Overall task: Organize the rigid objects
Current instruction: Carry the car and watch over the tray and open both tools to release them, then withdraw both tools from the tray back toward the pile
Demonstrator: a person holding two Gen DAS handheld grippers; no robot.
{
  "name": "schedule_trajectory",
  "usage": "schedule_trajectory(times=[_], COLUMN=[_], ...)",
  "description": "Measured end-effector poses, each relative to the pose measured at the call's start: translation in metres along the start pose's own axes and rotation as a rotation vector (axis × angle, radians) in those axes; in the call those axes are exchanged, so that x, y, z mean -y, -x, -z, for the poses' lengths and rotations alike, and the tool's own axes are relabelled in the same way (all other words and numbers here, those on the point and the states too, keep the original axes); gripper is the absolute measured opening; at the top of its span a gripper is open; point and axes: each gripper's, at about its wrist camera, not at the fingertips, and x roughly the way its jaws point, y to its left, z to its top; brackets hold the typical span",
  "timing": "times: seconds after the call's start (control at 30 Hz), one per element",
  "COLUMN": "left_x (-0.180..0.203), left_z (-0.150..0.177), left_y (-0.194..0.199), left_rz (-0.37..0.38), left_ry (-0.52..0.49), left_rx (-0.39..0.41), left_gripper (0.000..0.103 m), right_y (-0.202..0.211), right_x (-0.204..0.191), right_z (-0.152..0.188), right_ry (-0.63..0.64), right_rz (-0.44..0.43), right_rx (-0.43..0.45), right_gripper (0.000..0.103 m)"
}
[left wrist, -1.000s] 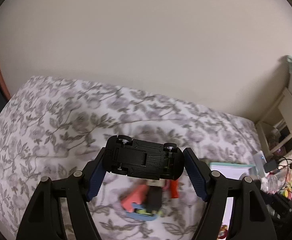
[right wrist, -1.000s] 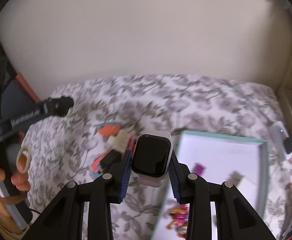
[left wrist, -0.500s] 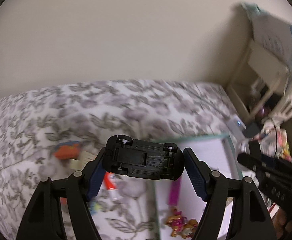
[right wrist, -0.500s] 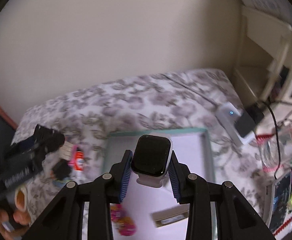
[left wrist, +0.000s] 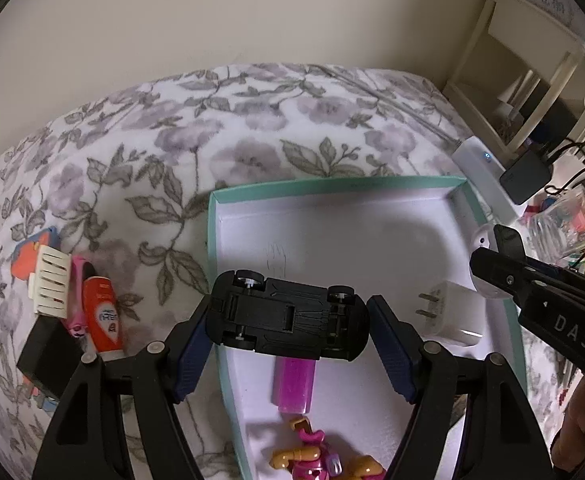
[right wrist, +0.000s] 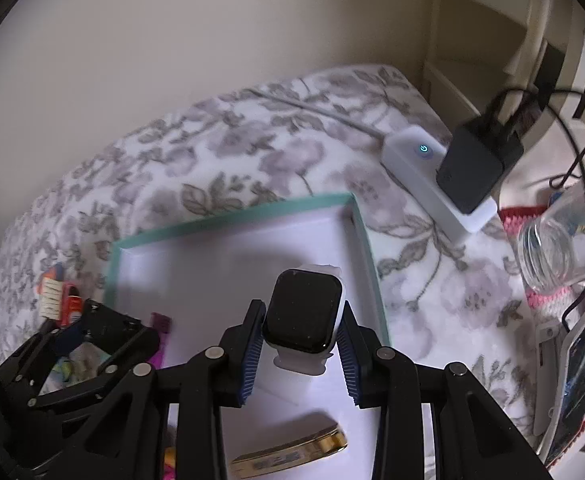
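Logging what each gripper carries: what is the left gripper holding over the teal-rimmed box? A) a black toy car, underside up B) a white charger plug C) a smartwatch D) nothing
A: the left gripper is clamped on the black toy car, its underside and wheels facing the camera.

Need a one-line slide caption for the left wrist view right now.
Left tool holds an upside-down black toy car over the teal-rimmed box containing a white charger plug.

1. Left hand-held gripper [left wrist: 288,322] points steeply down, pads pressed on a black toy car [left wrist: 286,322], which hangs underside up.
2. Right hand-held gripper [right wrist: 302,346] points steeply down, pads clamped on a watch [right wrist: 302,316].
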Motion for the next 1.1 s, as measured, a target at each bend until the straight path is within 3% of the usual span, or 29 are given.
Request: schedule_trajectory(times=[0.33,0.7,0.83,1.0,1.07,1.1], left_x=[0.01,0.012,0.009,0.0,-0.004,-0.007], left_z=[0.005,0.001,-0.004,-0.012,-0.015,-0.017], left_y=[-0.015,-0.006,0.008,0.032,0.039,0.044], left_rz=[-0.024,-0.01,-0.02,-0.031,-0.04,-0.049], left_ry=[-0.03,-0.038,-0.035,-0.012,0.0,0.009], left_rx=[-0.022,-0.028,-0.012,0.03,0.045,0.053], left_gripper=[0.076,0.076,0.077,0.077,0.077,0.077], right_y=[-0.016,-0.003,0.014,0.039,0.047,0.05], right_x=[0.011,-0.002,-0.01,-0.022,-0.027,-0.029], right_z=[0.002,-0.002,-0.006,-0.01,-0.011,-0.011], right_ry=[-0.04,0.021,0.038,0.077,0.094,0.101], right_rz=[-0.001,0.053,0.056,0.063,0.07,0.073], right_rx=[-0.018,0.012,0.042,0.097,0.111,0.118], right_gripper=[0.037,0.039,0.046,0.046,0.05,0.059])
